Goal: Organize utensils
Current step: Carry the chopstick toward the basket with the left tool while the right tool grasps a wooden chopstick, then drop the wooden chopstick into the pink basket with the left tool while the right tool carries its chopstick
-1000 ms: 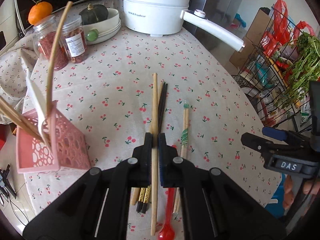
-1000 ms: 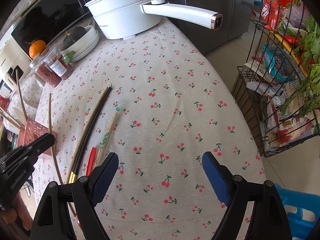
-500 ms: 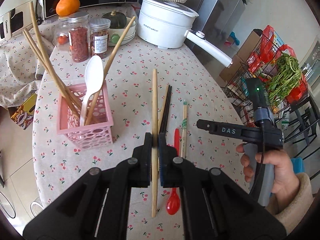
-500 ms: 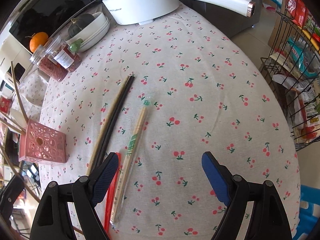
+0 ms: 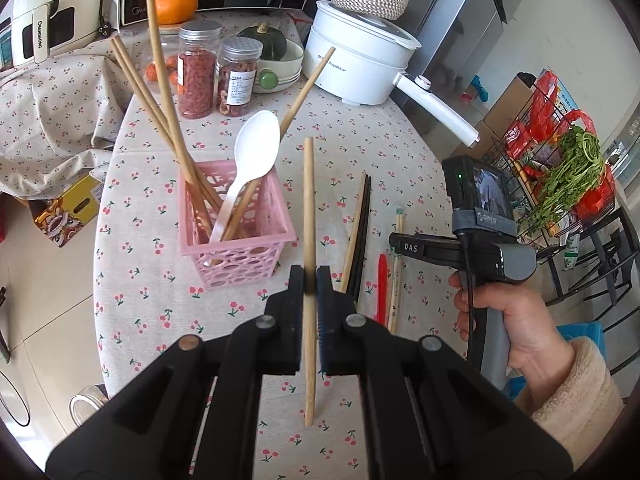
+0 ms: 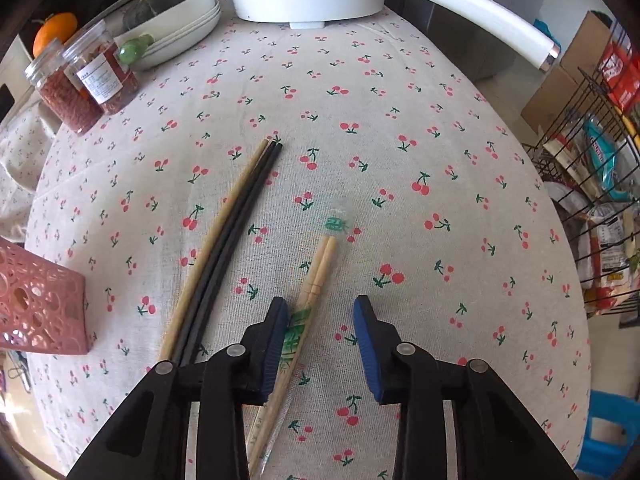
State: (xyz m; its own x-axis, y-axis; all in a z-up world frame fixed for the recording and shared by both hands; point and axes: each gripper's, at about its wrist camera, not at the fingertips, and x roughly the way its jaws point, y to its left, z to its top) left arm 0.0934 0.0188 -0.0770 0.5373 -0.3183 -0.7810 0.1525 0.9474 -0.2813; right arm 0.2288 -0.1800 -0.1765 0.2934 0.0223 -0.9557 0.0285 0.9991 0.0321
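My left gripper (image 5: 310, 280) is shut on a long wooden chopstick (image 5: 308, 208), held raised just right of the pink basket (image 5: 236, 240). The basket holds several wooden chopsticks (image 5: 160, 92) and a white spoon (image 5: 252, 160). On the cloth lie a wooden chopstick with a black pair (image 6: 224, 240), a wrapped pair of chopsticks (image 6: 312, 292) and a red spoon (image 5: 382, 280). My right gripper (image 6: 320, 312) is open, low over the wrapped pair, which lies by its left finger (image 6: 276, 340).
A white electric pot (image 5: 360, 64) with a long handle (image 5: 436, 108), two jars (image 5: 216, 76), stacked plates with a squash (image 5: 280, 64) and an orange (image 5: 176, 4) stand at the table's far side. A wire rack of groceries (image 5: 568, 168) stands off the right edge.
My left gripper has risen and pulled back with the chopstick, now beside the basket. My right gripper has closed partway and moved down and forward over the wrapped chopsticks.
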